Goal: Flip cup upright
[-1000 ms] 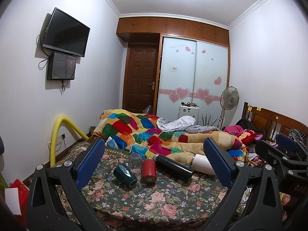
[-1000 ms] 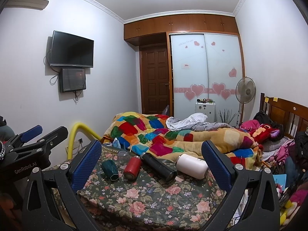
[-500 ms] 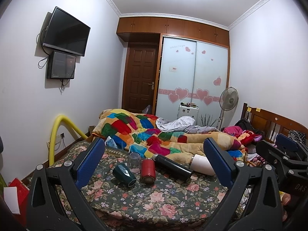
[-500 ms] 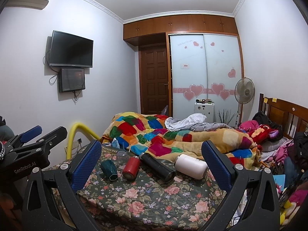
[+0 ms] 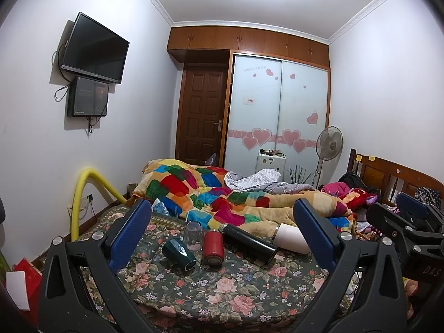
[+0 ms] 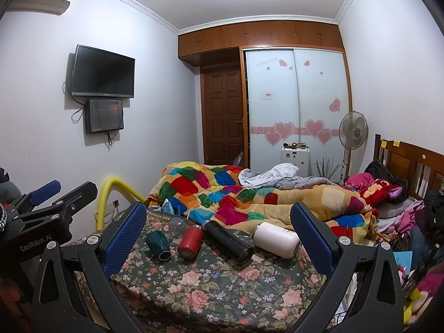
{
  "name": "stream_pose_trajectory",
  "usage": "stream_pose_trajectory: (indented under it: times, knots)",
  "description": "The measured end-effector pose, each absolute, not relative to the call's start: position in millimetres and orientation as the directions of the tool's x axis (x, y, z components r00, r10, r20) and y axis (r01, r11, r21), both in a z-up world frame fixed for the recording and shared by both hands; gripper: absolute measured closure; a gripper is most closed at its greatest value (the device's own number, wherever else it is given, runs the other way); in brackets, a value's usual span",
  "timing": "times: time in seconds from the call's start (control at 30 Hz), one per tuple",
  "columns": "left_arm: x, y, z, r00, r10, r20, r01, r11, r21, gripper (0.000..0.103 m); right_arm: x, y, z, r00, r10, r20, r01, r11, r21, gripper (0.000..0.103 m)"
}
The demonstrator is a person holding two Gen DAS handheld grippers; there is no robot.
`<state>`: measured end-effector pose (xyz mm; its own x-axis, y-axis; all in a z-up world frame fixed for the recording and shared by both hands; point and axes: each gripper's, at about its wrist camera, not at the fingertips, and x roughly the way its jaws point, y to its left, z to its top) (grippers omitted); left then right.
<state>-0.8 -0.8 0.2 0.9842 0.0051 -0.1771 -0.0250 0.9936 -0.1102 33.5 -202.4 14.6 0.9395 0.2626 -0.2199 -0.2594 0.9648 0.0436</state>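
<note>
Both hand-held grippers, left (image 5: 220, 230) and right (image 6: 219, 229), hang wide open and empty, well short of the cups on the floral bedspread (image 5: 222, 285). On their sides lie a green cup (image 5: 179, 254), red cup (image 5: 213, 247), black flask (image 5: 249, 240) and white cup (image 5: 291, 238); a clear glass (image 5: 193, 231) stands behind. Best approach low, pinch one body crosswise, lift clear, rotate.

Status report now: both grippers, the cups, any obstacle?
Left gripper open, empty. Right gripper open, empty. Green cup, red cup, black flask, white bottle lie tipped on floral cover. Nothing between grippers and cups.
</note>
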Motion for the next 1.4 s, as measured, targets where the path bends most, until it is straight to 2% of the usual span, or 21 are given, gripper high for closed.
stream_pose_trajectory:
  times: [0.63, 0.93, 1.07, 1.4]
  knots:
    - [1.9, 3.8, 1.3, 0.986, 0.021, -0.168, -0.039, 0.994, -0.106, 0.000, 42.2, -199.8, 13.6, 0.934, 0.265, -0.239, -0.262, 0.964, 0.047, 0.000]
    - [30.3, 18.8, -17.2, 0.973, 0.037, -0.227, -0.067, 0.989, -0.130, 0.000, 69.0, -192.8, -0.8, 0.920, 0.258, -0.296, -0.253, 0.966, 0.056, 0.000]
    - [59.7, 32.7, -40.2, 0.950, 0.076, -0.302, -0.124, 0.982, -0.144, 0.000, 90.0, -193.3, -16.0, 0.908, 0.240, -0.345, -0.233, 0.971, 0.062, 0.000]
    - [169.4, 84.5, -153.2, 0.770, 0.114, -0.627, -0.295, 0.936, -0.192, 0.001, 154.4, -201.1, -77.0, 0.837, 0.151, -0.527, -0.151, 0.988, 0.044, 0.000]
